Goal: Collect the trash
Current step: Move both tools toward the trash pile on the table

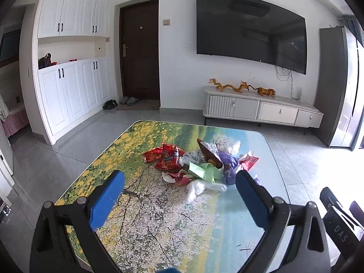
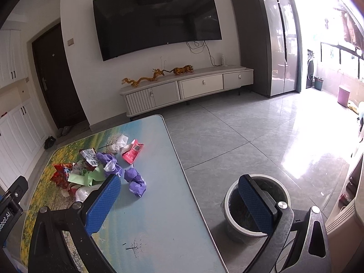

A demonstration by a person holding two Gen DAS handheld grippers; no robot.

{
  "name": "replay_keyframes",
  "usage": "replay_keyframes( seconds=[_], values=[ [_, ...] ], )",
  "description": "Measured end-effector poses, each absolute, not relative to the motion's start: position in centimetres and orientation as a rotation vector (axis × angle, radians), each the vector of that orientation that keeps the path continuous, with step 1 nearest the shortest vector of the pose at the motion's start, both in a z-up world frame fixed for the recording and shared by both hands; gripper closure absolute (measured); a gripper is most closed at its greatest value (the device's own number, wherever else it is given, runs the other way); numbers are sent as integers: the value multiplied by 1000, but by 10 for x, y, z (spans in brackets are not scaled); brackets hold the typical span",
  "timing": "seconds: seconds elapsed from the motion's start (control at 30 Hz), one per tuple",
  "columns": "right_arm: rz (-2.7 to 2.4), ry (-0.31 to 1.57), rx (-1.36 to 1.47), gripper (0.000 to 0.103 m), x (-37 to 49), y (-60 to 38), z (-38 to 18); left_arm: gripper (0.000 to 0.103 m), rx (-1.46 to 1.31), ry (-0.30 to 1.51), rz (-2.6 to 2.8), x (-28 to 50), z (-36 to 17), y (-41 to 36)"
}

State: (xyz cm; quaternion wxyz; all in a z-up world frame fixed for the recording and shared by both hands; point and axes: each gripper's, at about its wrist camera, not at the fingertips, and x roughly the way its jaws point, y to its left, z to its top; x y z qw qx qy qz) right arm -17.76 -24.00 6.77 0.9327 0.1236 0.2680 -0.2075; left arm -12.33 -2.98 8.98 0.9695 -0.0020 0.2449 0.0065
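We are holding the left gripper above the near part of the table, its blue fingers spread wide with nothing between them, and the heap of trash is lying just ahead of the fingertips. Pointing it this way is lining the gap up with the clear plastic bag, the nearest scrap, so it looks like the likeliest first pick.

We are carrying the right gripper equally wide and empty, straddling the table's right edge. Ahead and to its left sits the purple wad, slightly apart from the heap; below and to its right, on the floor, stands the bin, partly hidden behind the right finger. We judge that this position is keeping the trip from table to bin short. No scrap is being gripped yet.
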Motion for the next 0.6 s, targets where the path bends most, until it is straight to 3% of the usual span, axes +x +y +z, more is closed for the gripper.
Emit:
replay_keyframes(
  seconds=[0.6],
  values=[
    [-418, 418, 216, 0, -199, -220, 110, 4, -45, 369, 28, -153, 117, -14]
  ],
)
